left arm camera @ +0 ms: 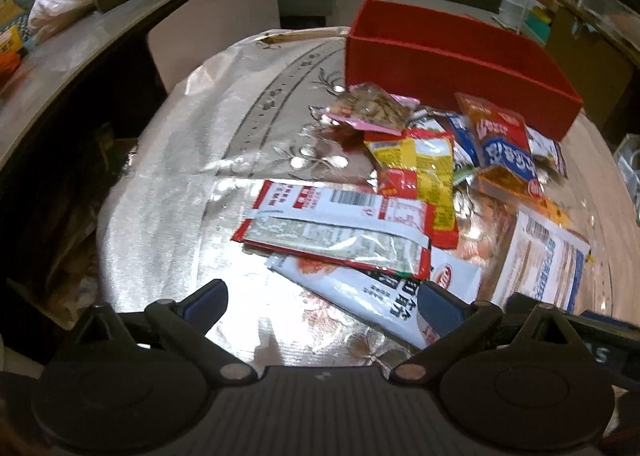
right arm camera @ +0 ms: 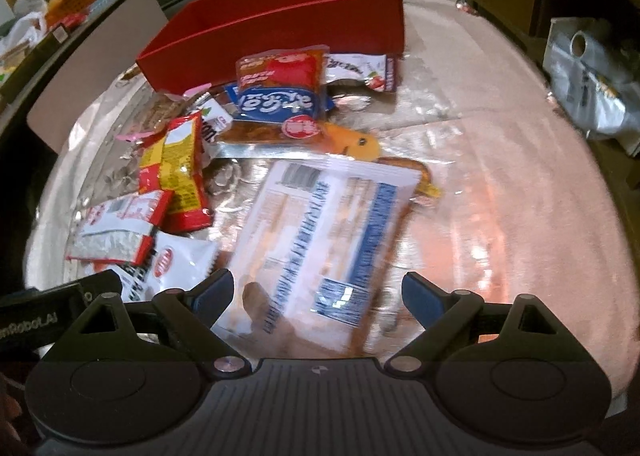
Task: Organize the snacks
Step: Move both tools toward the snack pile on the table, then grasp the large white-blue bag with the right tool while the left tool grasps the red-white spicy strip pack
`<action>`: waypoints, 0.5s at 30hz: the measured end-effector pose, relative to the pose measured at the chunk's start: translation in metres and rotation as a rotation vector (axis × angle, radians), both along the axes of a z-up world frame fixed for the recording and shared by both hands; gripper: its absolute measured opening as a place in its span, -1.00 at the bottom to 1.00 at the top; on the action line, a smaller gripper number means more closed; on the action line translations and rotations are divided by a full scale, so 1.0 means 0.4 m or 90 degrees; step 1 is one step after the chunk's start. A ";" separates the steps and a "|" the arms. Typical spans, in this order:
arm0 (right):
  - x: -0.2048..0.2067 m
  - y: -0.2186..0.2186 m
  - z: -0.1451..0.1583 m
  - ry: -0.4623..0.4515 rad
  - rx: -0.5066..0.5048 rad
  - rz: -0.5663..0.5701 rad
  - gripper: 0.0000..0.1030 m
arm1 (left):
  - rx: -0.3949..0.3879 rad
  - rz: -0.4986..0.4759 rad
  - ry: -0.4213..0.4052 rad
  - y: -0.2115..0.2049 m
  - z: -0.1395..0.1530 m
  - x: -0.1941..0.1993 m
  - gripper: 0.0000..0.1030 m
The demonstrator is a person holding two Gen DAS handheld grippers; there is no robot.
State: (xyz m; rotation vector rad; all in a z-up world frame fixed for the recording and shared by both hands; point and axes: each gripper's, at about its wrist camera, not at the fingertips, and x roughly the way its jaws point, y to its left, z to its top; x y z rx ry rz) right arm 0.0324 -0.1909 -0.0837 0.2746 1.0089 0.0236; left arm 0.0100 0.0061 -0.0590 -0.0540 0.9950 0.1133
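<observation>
An open red box (left arm camera: 452,68) stands at the far side of the round table; it also shows in the right wrist view (right arm camera: 288,16). Several snack packets lie in a loose pile in front of it. My left gripper (left arm camera: 320,302) is open and empty, just short of a red-and-white packet (left arm camera: 340,228) that lies on a white packet (left arm camera: 384,296). My right gripper (right arm camera: 318,292) is open, its fingers either side of the near end of a large white-and-blue packet (right arm camera: 320,240), above it. A yellow-and-red packet (right arm camera: 180,172) and an orange-and-blue packet (right arm camera: 280,96) lie beyond.
The table has a shiny patterned plastic cover (left arm camera: 180,184). A counter (left arm camera: 80,32) with bags and boxes runs along the left. A silver bag (right arm camera: 592,96) sits off the table's right edge. The left gripper's body (right arm camera: 52,316) shows at the lower left.
</observation>
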 end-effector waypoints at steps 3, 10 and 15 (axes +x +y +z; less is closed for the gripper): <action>0.026 0.021 -0.014 0.002 0.017 -0.017 0.88 | -0.012 0.013 0.002 0.016 0.000 0.000 0.88; 0.051 0.070 -0.038 -0.025 -0.073 0.022 0.93 | -0.020 0.021 0.013 0.029 -0.005 0.004 0.88; 0.046 0.013 -0.025 -0.001 -0.069 0.091 0.78 | -0.046 0.024 0.023 0.032 -0.009 0.013 0.88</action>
